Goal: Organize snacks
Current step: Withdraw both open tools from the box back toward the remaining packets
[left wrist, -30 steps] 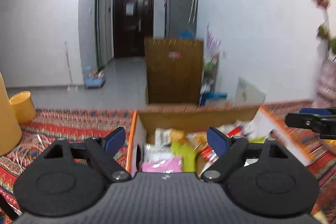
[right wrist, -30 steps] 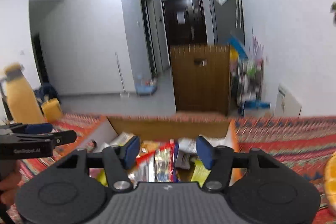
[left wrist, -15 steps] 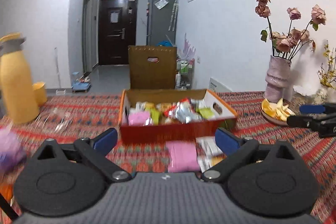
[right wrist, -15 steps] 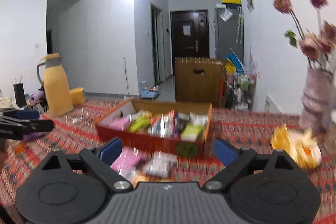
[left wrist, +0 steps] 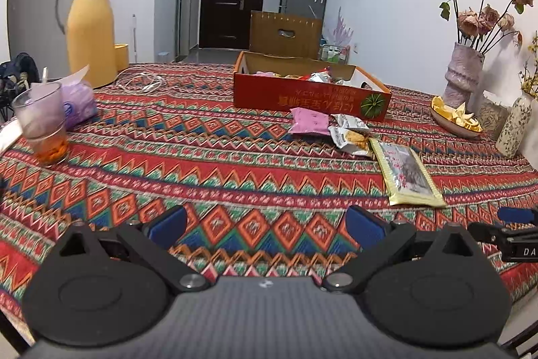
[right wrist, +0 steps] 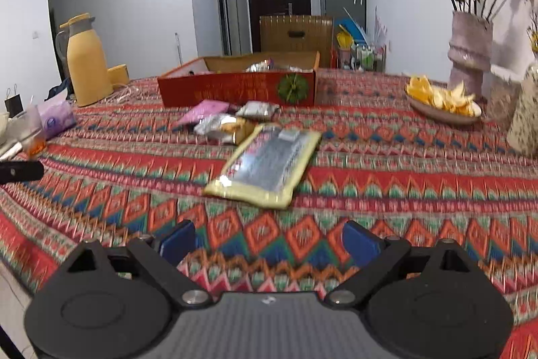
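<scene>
An orange cardboard box (left wrist: 309, 95) (right wrist: 235, 88) holding several snack packets stands far back on the patterned tablecloth. In front of it lie a pink packet (left wrist: 309, 121) (right wrist: 205, 110), two small biscuit packets (left wrist: 349, 133) (right wrist: 225, 125) and a long yellow-edged packet (left wrist: 408, 172) (right wrist: 269, 165). My left gripper (left wrist: 265, 224) is open and empty above the cloth near the table's front edge. My right gripper (right wrist: 269, 238) is also open and empty, a short way in front of the long packet. Its fingertip (left wrist: 514, 216) shows at the right edge of the left wrist view.
A yellow thermos jug (left wrist: 89, 26) (right wrist: 87, 59), a glass with a drink (left wrist: 42, 123) and a purple tissue pack (left wrist: 79, 103) stand at the left. On the right are a vase of dried roses (left wrist: 462, 73) (right wrist: 470, 56), a dish of orange peel (left wrist: 454, 118) (right wrist: 440, 100) and a patterned bottle (left wrist: 514, 127).
Both grippers have pulled back from over the box to the table's near side. The right gripper's jaws have opened wider. Loose packets now lie on the cloth before the box.
</scene>
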The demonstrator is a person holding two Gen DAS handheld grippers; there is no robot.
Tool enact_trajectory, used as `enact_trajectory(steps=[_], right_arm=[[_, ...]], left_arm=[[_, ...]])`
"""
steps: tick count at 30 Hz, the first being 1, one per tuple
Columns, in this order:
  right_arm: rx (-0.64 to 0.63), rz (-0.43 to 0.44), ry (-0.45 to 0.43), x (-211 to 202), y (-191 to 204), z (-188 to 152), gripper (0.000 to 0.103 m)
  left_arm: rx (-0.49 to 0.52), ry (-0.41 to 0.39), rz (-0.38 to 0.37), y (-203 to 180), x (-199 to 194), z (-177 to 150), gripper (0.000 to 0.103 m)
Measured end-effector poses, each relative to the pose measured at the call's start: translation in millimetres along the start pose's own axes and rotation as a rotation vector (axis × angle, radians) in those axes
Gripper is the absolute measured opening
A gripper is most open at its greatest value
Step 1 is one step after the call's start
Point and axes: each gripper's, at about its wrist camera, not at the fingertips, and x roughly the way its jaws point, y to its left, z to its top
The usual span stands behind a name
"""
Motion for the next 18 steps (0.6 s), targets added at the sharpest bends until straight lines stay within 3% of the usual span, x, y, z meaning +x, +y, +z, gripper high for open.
enact_trajectory(steps=[12, 18], right_arm=[[-0.022, 0.035, -0.018, -2.2, -0.3, -4.3, 0.093], [-0.124, 0.072, -0.016, 30.0, 4.7, 23.7, 0.092]], left_arm=[[0.002, 0.024, 0.008, -3.8, 3.3, -4.7, 0.103], [-0.002, 0.044, -0.010, -4.0, 27.8, 3.7, 0.103]])
